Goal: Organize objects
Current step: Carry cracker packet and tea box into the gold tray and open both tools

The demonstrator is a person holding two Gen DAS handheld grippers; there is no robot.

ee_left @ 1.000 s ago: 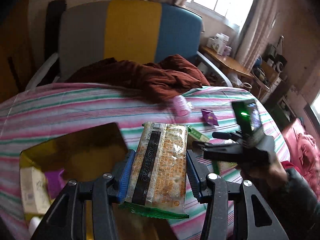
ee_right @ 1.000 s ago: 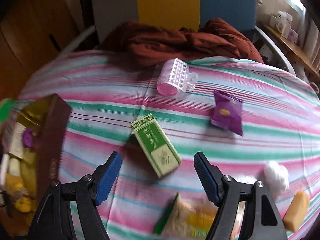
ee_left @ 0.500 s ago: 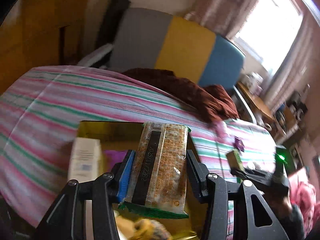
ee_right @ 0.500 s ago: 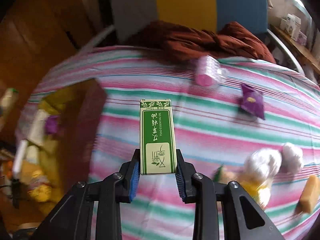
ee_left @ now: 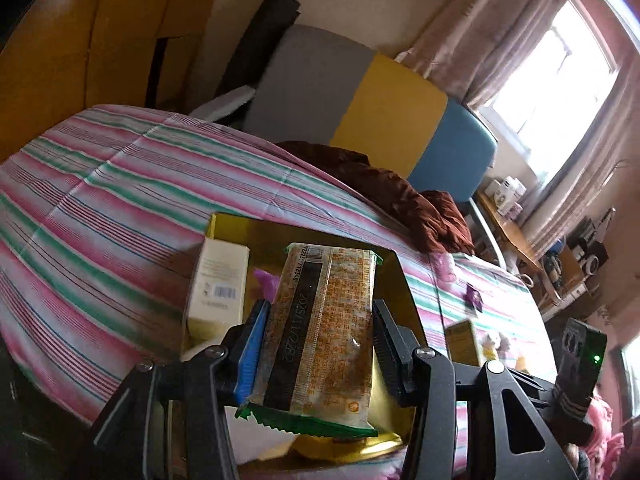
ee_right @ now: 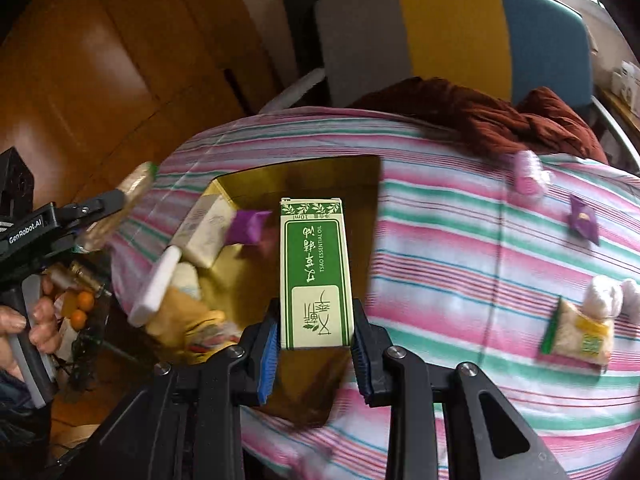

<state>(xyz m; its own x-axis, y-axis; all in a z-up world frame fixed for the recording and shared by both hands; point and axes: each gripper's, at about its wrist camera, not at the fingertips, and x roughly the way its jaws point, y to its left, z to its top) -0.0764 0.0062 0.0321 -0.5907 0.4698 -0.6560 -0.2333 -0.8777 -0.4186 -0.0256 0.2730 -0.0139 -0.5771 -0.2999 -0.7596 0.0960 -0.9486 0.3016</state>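
Two views are covered. Left wrist: the snack packet (ee_left: 320,332) is clamped in the left tongs (ee_left: 316,348), held above the gold box (ee_left: 400,276) on the striped desk (ee_left: 100,208). Right wrist: the green essential-oil carton (ee_right: 315,276) is gripped by the right tongs (ee_right: 314,344) over that same box.

Your left claw's snack packet (ee_left: 320,332) covers most of the gold box (ee_left: 400,280), so what lies under it can't be made out. In your right wrist view the green carton (ee_right: 314,272) hides the box's middle, and the items left of it, a cream carton (ee_right: 204,232) and a white stick (ee_right: 156,286), are smeared by blur. Right of the box, the pink thing (ee_right: 528,178) beside the brown cloth (ee_right: 500,120) is too blurred to identify. Both claws' handles are cut off by the bottom edge.
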